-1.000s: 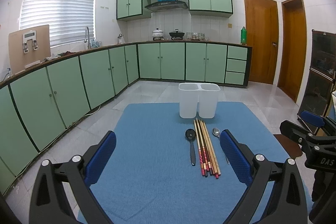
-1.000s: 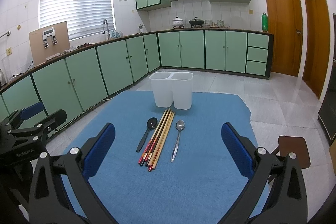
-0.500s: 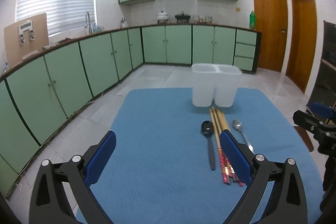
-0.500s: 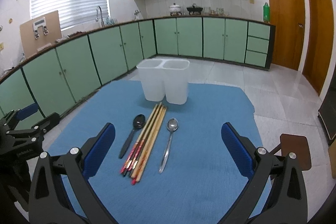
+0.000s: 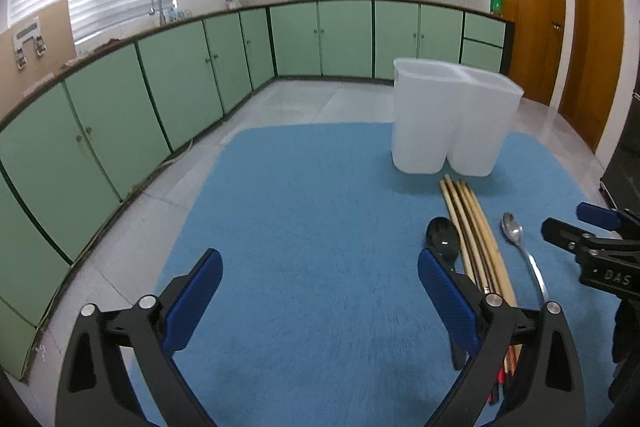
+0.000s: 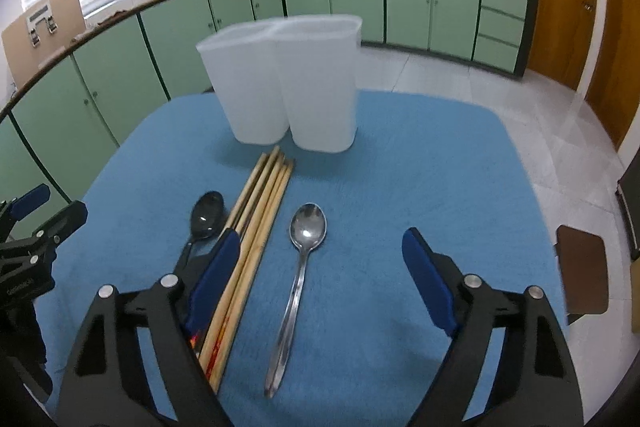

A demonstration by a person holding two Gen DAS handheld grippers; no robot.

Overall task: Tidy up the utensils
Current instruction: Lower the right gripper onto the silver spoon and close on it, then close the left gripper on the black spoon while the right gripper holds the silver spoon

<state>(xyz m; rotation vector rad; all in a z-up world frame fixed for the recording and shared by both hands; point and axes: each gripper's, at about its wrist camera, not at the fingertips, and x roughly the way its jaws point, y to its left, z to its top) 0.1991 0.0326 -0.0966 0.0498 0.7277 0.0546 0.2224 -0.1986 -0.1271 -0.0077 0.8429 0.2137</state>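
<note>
The right gripper (image 6: 316, 283) hung low over the blue mat (image 6: 420, 167), its jaws apart and pressing on nothing; they had just been closing, with the steel spoon (image 6: 304, 267) lying on the mat between them, untouched. The left gripper (image 5: 320, 303) also stood with jaws wide apart and nothing but bare mat between them.

Taking the white two-compartment holder (image 6: 288, 87) as landmark: one such holder stood upright at the far side of the mat, both compartments side by side, their insides not visible from here. Just in front of it, tips nearly reaching its base, lay a bundle of chopsticks (image 6: 256, 227), pale wood with red-patterned ends; about five or six, though the exact count could not be told because the right gripper's left finger covered part of them. One black spoon (image 6: 206, 217) lay just left of the bundle, bowl toward the holder. The one steel spoon lay just right of the bundle, bowl toward the holder too.

Beyond the holder ran a row of green cabinets (image 6: 360, 3).
</note>
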